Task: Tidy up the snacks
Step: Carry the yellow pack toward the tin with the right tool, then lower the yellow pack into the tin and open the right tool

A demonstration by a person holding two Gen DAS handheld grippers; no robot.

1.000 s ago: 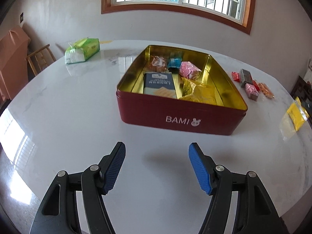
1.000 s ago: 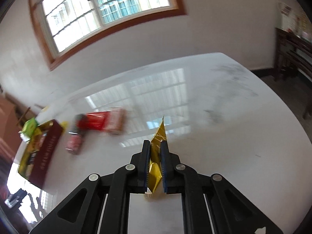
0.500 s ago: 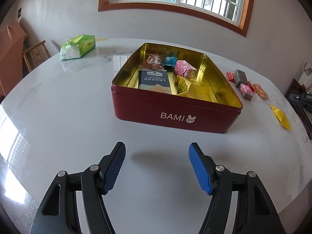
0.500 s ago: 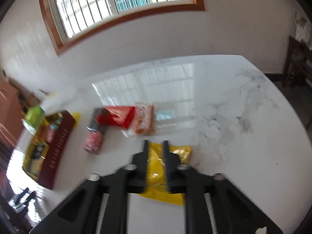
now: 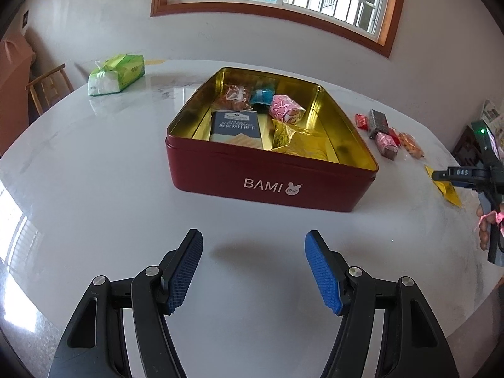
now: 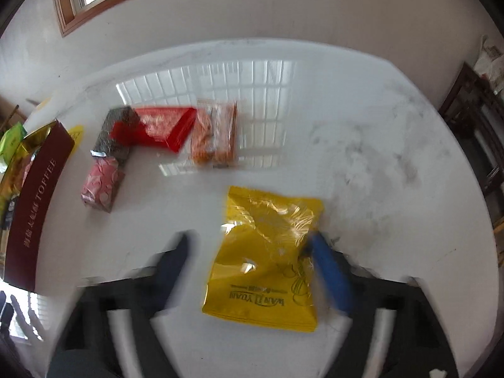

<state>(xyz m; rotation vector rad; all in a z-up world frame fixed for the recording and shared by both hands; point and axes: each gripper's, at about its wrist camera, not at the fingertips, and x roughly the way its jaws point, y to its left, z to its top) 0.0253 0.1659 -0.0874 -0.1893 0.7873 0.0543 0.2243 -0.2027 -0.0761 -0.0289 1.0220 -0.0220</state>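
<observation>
A red BAMI tin point(image 5: 271, 186) with a gold inside sits open on the white table and holds several wrapped snacks. My left gripper point(image 5: 252, 271) is open and empty, just in front of the tin. My right gripper point(image 6: 252, 267) is open, its jaws blurred on either side of a yellow snack packet point(image 6: 267, 252) that lies flat on the table. The packet point(image 5: 445, 189) also shows at the right edge of the left wrist view, under the right gripper point(image 5: 453, 174). The tin's side point(image 6: 34, 208) is at the far left of the right wrist view.
Loose snacks lie right of the tin: a red packet point(image 6: 163, 126), a dark bar point(image 6: 115, 135), a pink candy point(image 6: 100, 186) and an orange clear-wrapped packet point(image 6: 214, 138). A green tissue pack point(image 5: 115, 74) sits far left. A wooden chair point(image 5: 47, 89) stands beyond the table's left edge.
My right gripper has opened and let go of the yellow packet, which now lies flat on the table. The left gripper has stayed open, its view shifting slightly.
</observation>
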